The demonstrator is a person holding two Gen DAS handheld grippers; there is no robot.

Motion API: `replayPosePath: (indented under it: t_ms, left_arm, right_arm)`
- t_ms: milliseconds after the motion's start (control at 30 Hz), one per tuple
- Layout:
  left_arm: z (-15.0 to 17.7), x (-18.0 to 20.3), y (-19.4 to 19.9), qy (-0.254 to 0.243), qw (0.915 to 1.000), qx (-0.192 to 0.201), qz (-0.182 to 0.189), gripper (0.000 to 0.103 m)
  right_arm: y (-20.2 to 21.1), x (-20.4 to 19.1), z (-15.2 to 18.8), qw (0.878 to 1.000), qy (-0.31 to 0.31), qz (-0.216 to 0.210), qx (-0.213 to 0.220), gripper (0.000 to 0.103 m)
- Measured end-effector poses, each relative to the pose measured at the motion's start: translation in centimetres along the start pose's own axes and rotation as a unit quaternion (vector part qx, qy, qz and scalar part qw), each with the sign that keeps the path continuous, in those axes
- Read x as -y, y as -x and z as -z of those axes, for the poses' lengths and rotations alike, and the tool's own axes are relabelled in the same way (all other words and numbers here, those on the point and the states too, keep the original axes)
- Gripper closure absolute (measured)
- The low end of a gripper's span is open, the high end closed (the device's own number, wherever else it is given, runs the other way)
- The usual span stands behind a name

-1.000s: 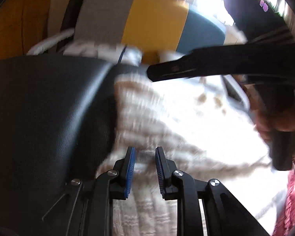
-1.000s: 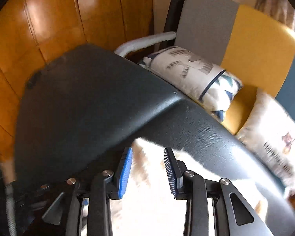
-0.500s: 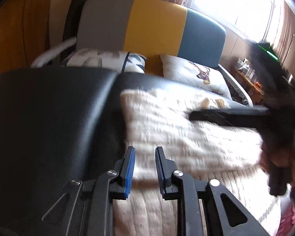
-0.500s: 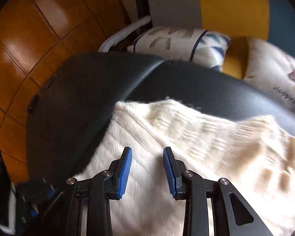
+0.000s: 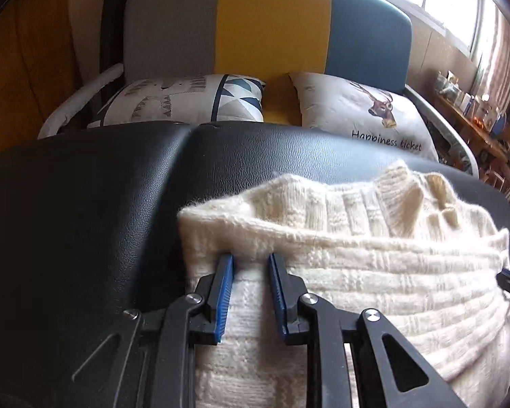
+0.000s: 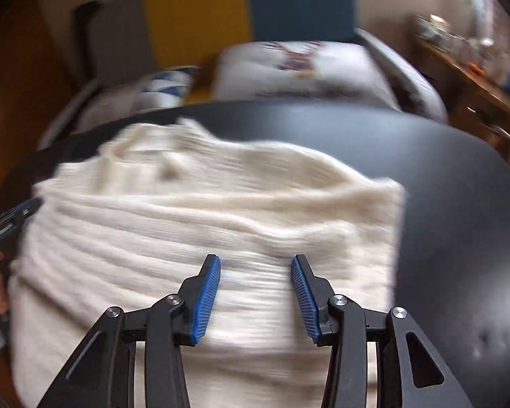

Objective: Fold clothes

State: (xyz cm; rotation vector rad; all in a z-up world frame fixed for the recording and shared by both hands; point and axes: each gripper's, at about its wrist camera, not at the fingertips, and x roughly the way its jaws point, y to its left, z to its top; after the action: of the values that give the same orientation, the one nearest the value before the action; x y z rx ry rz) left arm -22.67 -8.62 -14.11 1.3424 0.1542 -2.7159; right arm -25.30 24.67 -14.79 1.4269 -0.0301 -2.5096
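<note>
- Left wrist view: the black padded tabletop [image 5: 85,210] fills the foreground, with a grey, yellow and blue sofa [image 5: 272,27] and two printed cushions [image 5: 360,115] behind it.
- The cream knit sweater [image 5: 357,258] lies on the tabletop, toward its right side in this view, already doubled over itself: a thick folded band runs across it, with the ribbed collar [image 5: 404,190] at the far edge.
- Its long axis now runs side to side across the view, collar pointing away toward the sofa.
- Judging by this, at least one fold is done; tidying or a further fold seems left.
- The left tool [image 5: 250,268] has its jaws partly apart, tips tucked under the folded edge near the sweater's left corner; whether the pads pinch the knit I cannot tell.
- The right tool [image 6: 255,272], blurred, hovers over the sweater with jaws that have just been opening, released, cloth below but not pressed.
</note>
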Motion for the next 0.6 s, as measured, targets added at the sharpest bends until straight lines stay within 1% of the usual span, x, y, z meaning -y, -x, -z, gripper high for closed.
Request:
replayPosePath:
  t_ms: [33, 67, 133, 200, 300, 367, 467, 533, 567, 600]
  left_arm:
    - [0.1, 0.1, 0.0, -0.005, 1.0000, 0.005, -0.003, 0.081]
    - [0.1, 0.2, 0.0, -0.009, 0.9999, 0.008, -0.005, 0.081]
    - [-0.1, -0.1, 0.7, -0.001, 0.9999, 0.009, -0.004, 0.082]
    - [-0.4, -0.4, 1.4, 0.006, 0.9999, 0.012, -0.005, 0.082]
    - [0.3, 0.0, 3.1, 0.000, 0.9994, 0.035, -0.001, 0.082]
    - [0.9, 0.7, 3.9, -0.017, 0.9987, 0.049, -0.002, 0.082]
    - [2.4, 1.7, 4.7, -0.040, 0.9972, 0.063, -0.006, 0.082]
    - [3.3, 2.3, 3.8, -0.063, 0.9968, 0.044, -0.024, 0.082]
    - [3.6, 2.2, 2.9, -0.059, 0.9976, 0.028, -0.022, 0.081]
    - [3.5, 2.1, 2.9, -0.056, 0.9979, 0.026, -0.019, 0.081]
  right_arm:
    - [0.2, 0.8, 0.5, 1.000, -0.012, -0.017, 0.015, 0.061]
    - [0.2, 0.9, 0.8, 0.999, -0.014, -0.022, 0.025, 0.062]
    - [0.1, 0.7, 1.3, 0.999, -0.012, -0.025, 0.043, 0.062]
    - [0.0, 1.0, 1.1, 0.998, -0.017, -0.032, 0.043, 0.062]
    - [0.4, 0.6, 0.6, 0.999, -0.006, -0.029, 0.037, 0.062]
    - [0.7, 0.0, 0.3, 0.999, 0.005, -0.025, 0.037, 0.062]
    - [1.9, 0.1, 0.9, 0.998, 0.019, -0.023, 0.051, 0.062]
    - [2.1, -0.2, 1.2, 0.998, 0.033, -0.016, 0.054, 0.060]
    - [1.8, -0.4, 1.2, 0.998, 0.042, -0.006, 0.053, 0.060]
    - [1.0, -0.4, 1.1, 0.998, 0.043, 0.013, 0.040, 0.060]
